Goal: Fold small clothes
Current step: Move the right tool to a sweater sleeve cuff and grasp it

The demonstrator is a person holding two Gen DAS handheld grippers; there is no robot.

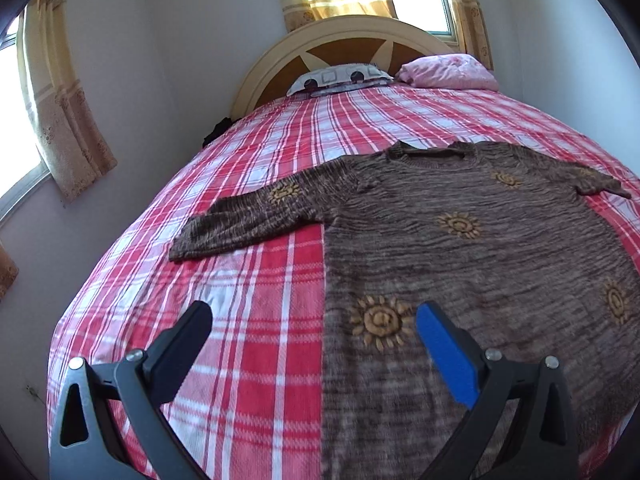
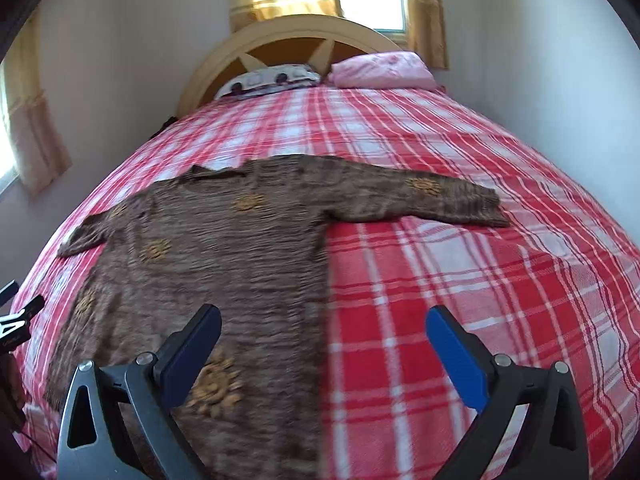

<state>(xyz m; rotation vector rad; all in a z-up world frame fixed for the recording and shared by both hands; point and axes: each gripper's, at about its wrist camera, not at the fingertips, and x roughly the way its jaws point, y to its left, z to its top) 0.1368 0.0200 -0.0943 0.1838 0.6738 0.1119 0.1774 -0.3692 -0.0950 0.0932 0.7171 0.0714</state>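
Nothing is folded yet, as far as I can judge: the brown sweater (image 1: 460, 248) lies flat and fully spread on the plaid bed (image 1: 248, 320), collar toward the headboard (image 1: 344, 44) at twelve o'clock, hem toward me at six. One sleeve (image 1: 248, 216) stretches out to about ten o'clock in my left wrist view, and the other sleeve (image 2: 424, 196) reaches toward two o'clock in the right wrist view. Both look straight and uncrossed, so the laying-out seems finished and every fold is left to do. My left gripper (image 1: 314, 344) hangs above the sweater's left side edge near the hem, jaws wide apart and holding nothing; its right finger sits over the knit, its left over bare bedsheet. My right gripper (image 2: 324, 348) mirrors it over the opposite side edge, equally wide and empty. Whether either one touches the cloth I cannot tell. Two pillows, a patterned one (image 1: 340, 76) and a pink one (image 1: 448, 70), rest at the head of the bed, well apart from the garment. I'd guess the sleeves come in first, then the body folds up from the hem.
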